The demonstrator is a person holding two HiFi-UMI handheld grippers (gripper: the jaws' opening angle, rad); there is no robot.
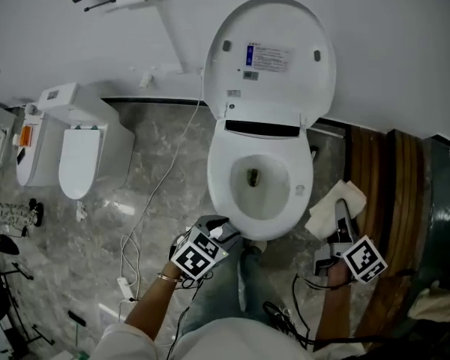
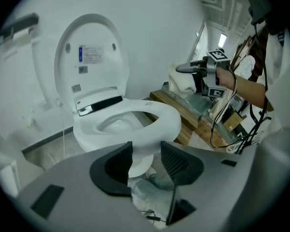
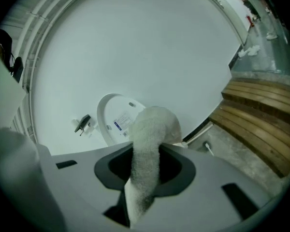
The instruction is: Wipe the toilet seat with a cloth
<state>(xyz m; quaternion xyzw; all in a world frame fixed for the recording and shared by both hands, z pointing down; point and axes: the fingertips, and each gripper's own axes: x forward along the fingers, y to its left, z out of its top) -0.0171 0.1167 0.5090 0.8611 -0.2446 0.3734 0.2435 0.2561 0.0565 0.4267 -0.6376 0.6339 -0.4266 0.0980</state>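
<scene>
Two grippers noted. Right gripper (image 1: 341, 210) clamps the cloth (image 1: 322, 217), held right of the toilet seat (image 1: 221, 175), with its long axis along the jaws and its free end toward the white wall (image 1: 405, 43). Left gripper (image 1: 223, 229) is empty, jaws apart, at the seat's front rim. Floor (image 1: 157, 148): grey marbled.

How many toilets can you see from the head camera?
2. The open toilet, lid raised, stands in the middle of the head view. The second toilet, lid down, stands off to the left. More may lie outside the frame.
</scene>
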